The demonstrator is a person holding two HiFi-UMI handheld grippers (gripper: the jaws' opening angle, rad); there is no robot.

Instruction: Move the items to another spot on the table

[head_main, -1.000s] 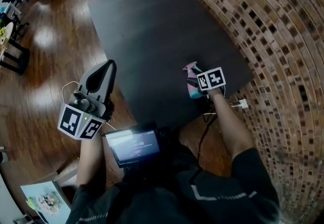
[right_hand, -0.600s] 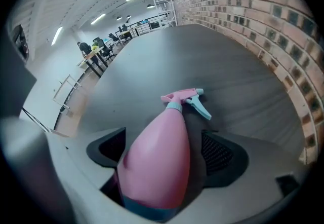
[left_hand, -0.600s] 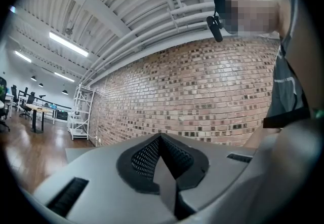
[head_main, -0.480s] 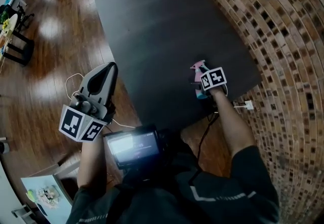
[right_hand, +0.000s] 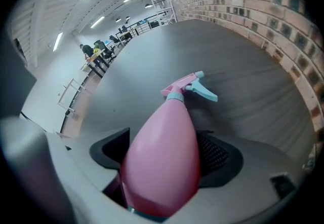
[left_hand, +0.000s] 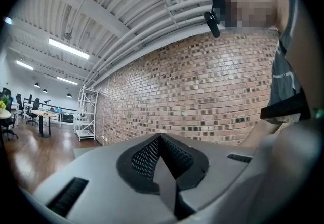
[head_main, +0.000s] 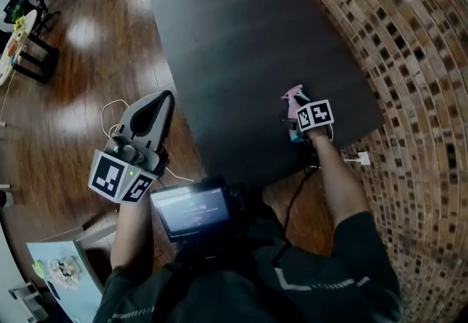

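Pink spray bottle sat between the jaws of the right gripper, near the right end of the dark worktop's near edge, its nozzle pointing towards the far edge. The jaws had just been closing and appeared to pinch the bottle's body. The bottle was in much the same spot as a second before, which suggested a fresh grasp, with the carry to a new place yet to come. The left gripper, jaws pressed together and empty, hung beyond the worktop's left edge, over the wooden floor.
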